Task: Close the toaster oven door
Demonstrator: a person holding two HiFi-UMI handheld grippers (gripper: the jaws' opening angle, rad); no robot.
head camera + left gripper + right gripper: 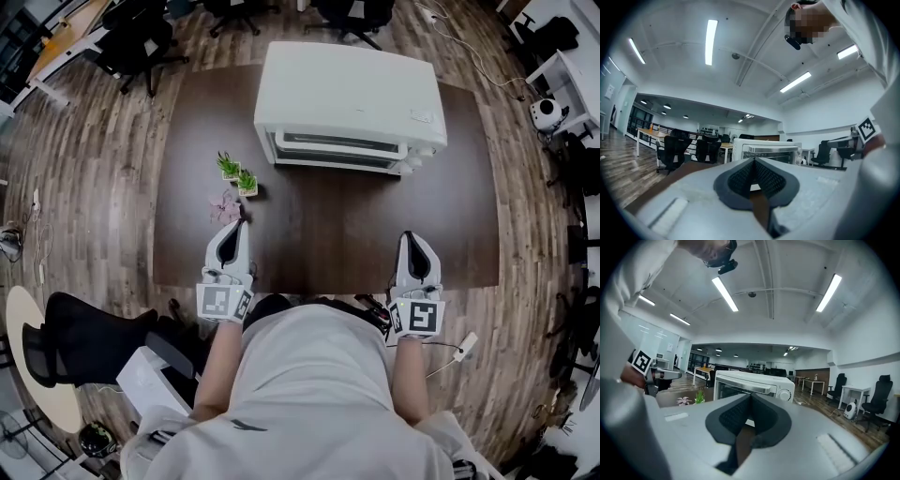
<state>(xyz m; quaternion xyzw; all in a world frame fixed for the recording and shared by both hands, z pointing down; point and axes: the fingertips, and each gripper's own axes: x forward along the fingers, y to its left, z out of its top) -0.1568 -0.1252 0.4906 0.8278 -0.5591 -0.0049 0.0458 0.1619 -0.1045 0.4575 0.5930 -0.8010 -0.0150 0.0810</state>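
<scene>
A dark brown counter (pixel 328 234) seen from above, with wood floor (pixel 94 187) on all sides. A white oven (pixel 349 98) sits at 12 o'clock on the counter, up against the far edge. Its glass door (pixel 337 148) faces the person and stands upright, closed against the front, with the handle along its top.

Two small potted plants (pixel 238 174) stand at 10 o'clock from the counter's middle, just off the oven's left front corner. A pink flower (pixel 224 206) lies right below them.

The left gripper (pixel 240 225) rests at 7 o'clock on the near edge, its tip just beside the pink flower. The right gripper (pixel 412 236) rests at 5 o'clock on the same edge. On each gripper the jaws are pressed together with nothing between them.

A wide band of bare counter lies between both grippers and the oven door. The counter is also bare to the right, from 3 to 5 o'clock.

Black office chairs (pixel 141 42) stand beyond the far edge at 11 and 12 o'clock. Another chair (pixel 84 337) sits at 8 o'clock beside the person.
</scene>
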